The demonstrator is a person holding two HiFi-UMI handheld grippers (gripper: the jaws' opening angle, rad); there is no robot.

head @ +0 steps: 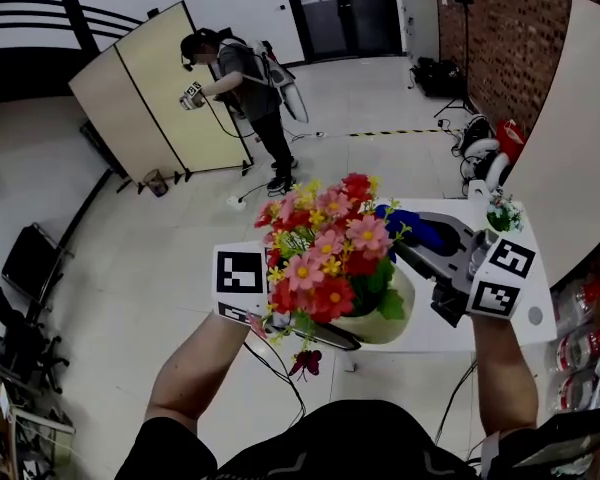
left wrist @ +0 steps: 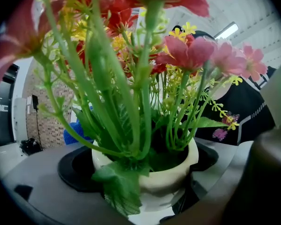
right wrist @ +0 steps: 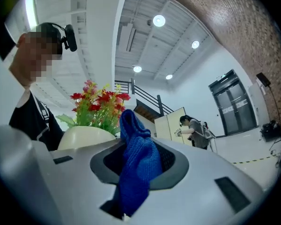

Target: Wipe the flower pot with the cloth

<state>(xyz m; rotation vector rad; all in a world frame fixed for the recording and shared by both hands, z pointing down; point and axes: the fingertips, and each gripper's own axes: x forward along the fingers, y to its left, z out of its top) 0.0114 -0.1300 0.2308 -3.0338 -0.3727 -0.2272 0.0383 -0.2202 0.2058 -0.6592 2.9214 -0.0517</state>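
Grey left gripper point(left wrist: 145, 175) and right gripper point(right wrist: 136, 168), white cubes point(head: 242, 273) with black square markers, black short-sleeved shirt point(head: 330, 446)

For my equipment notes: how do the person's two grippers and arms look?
Both the left gripper and right gripper have grey two-jaw bodies with dark recesses. Each carries a white cube with black square markers. Thin black cables trail below. The person wears a black short-sleeved top.

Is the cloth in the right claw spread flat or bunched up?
Bunched up. The blue cloth is pinched in the right claw as a crumpled wad, its folds sticking up past the jaws, not spread flat.
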